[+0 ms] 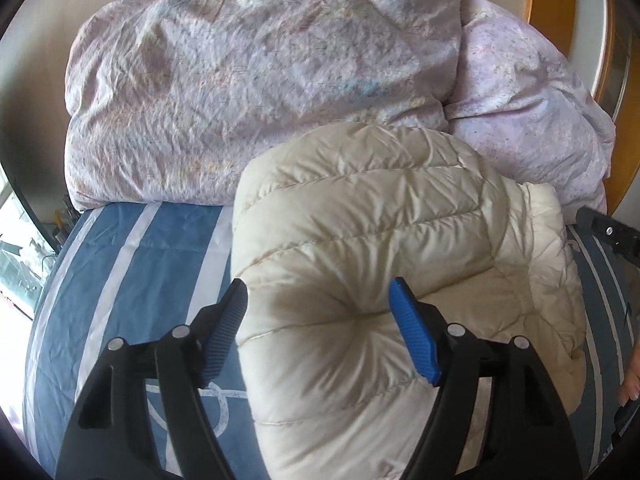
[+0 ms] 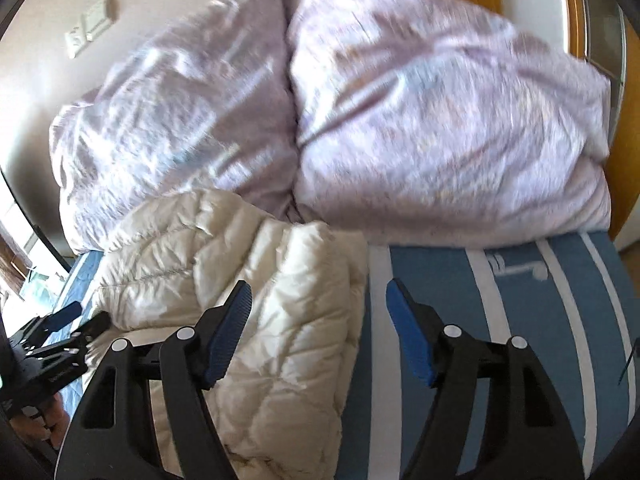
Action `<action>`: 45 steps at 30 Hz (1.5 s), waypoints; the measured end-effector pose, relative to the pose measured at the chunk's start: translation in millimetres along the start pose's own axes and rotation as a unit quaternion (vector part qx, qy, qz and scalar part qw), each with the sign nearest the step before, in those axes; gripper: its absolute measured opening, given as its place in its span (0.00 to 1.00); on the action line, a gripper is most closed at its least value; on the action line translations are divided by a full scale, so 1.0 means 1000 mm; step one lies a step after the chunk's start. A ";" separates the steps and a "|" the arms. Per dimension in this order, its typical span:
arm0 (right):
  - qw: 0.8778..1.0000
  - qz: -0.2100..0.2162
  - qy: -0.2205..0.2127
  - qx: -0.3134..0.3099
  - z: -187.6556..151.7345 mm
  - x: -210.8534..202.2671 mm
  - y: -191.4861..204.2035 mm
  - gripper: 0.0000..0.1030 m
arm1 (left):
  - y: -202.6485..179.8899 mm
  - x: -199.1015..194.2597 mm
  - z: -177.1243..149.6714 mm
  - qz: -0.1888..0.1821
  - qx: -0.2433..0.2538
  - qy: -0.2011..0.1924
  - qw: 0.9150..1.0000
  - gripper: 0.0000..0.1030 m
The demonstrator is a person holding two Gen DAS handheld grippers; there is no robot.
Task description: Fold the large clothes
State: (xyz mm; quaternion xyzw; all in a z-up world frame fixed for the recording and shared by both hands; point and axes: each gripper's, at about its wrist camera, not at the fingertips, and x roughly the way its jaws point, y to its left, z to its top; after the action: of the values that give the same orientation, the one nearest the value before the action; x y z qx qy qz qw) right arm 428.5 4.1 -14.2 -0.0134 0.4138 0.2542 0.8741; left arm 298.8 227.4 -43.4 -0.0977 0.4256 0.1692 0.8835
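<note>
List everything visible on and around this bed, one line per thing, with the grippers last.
cream quilted puffer jacket: one, cream-white, bundled on the bed sheet in front of the duvet
lilac patterned duvet: one, pale lilac, heaped in two lumps at the far end of the bed against the wall
blue bed sheet with white stripes: one, blue and white, spread under the jacket and duvet
white wall switch plate: one, white, on the beige wall above the duvet, blurred
orange wooden panel: one, orange-brown, upright at the far right behind the duvet
left gripper: one, black with blue pads, open, fingers either side of the jacket's near end
right gripper: one, black with blue pads, open, over the jacket's right edge and the sheet
</note>
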 end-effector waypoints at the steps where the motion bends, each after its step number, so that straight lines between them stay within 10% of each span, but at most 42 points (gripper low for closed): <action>1: 1.000 0.009 0.000 -0.004 -0.002 -0.004 -0.001 0.65 | -0.001 0.001 0.000 -0.001 0.001 0.001 1.000 0.71; 12: 0.996 0.053 0.062 -0.041 -0.021 0.031 0.026 0.42 | -0.012 0.016 -0.005 0.001 0.007 0.016 1.000 0.71; 45: 0.996 0.015 0.088 -0.027 -0.068 0.067 0.012 0.43 | -0.019 0.056 -0.006 0.010 0.024 0.029 0.999 0.77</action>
State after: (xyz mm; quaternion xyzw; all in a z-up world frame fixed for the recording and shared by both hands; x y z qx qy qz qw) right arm 409.6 27.5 -105.6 -0.0526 0.4821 0.2764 0.8297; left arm 334.0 220.2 -90.2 -0.0773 0.4561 0.1652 0.8710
